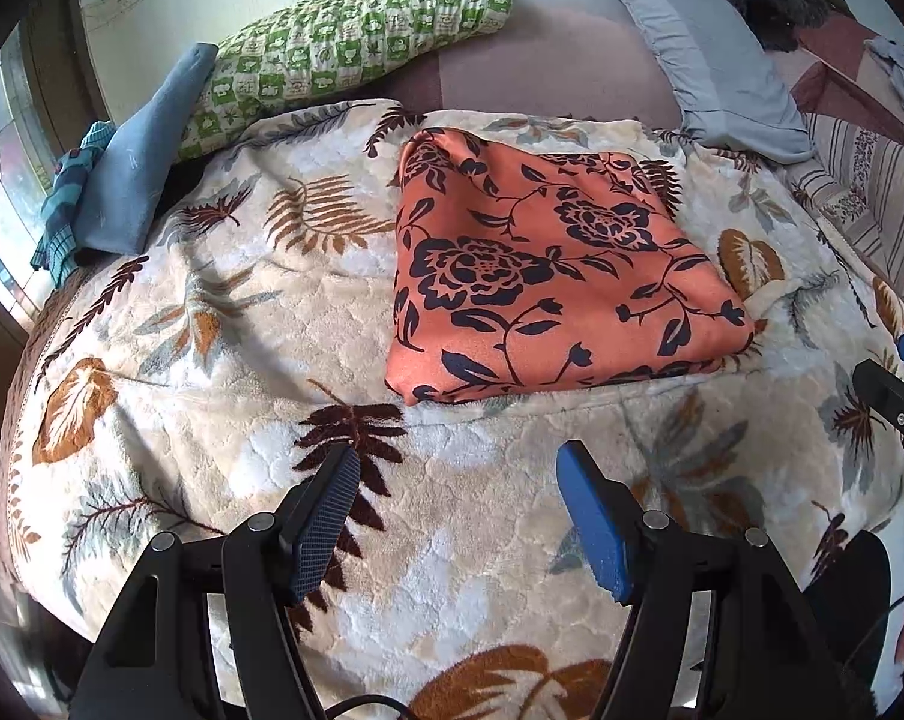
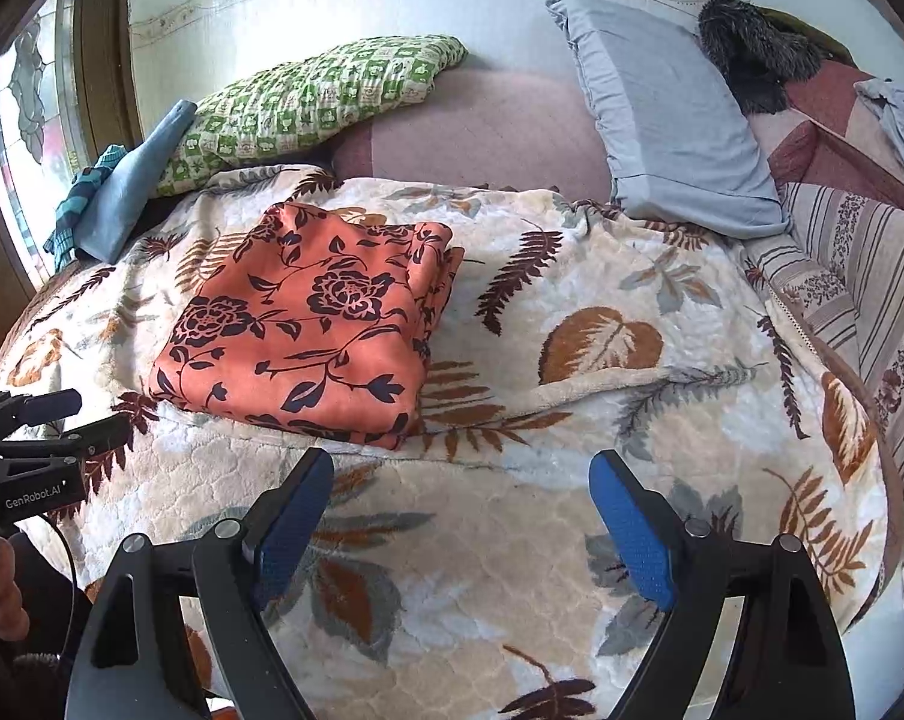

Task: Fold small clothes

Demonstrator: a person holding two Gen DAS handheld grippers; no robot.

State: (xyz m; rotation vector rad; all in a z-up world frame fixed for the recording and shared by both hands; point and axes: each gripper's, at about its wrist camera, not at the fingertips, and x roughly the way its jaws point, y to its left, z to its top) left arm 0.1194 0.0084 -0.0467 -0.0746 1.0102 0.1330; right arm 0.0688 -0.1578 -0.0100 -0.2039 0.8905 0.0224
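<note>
An orange cloth with a dark flower print [image 1: 548, 276] [image 2: 314, 324] lies folded into a flat square on the leaf-patterned blanket [image 1: 224, 360] [image 2: 602, 420]. My left gripper [image 1: 458, 468] hovers above the blanket, just in front of the cloth's near edge, open with nothing between its fingers. My right gripper [image 2: 461, 480] also hangs open and empty, near the cloth's near right corner. Each gripper shows at the edge of the other's view: the right gripper's body [image 1: 890, 402] and the left gripper's body [image 2: 32, 450]. Neither touches the cloth.
A green checked pillow [image 1: 344, 42] [image 2: 314, 96] and a folded blue cloth [image 1: 140, 174] [image 2: 134, 186] lie at the back left by the window. A grey-blue pillow [image 1: 710, 54] [image 2: 668, 114] leans at the back right beside a striped cover [image 2: 860, 276]. A hand [image 2: 2, 588] holds the left gripper.
</note>
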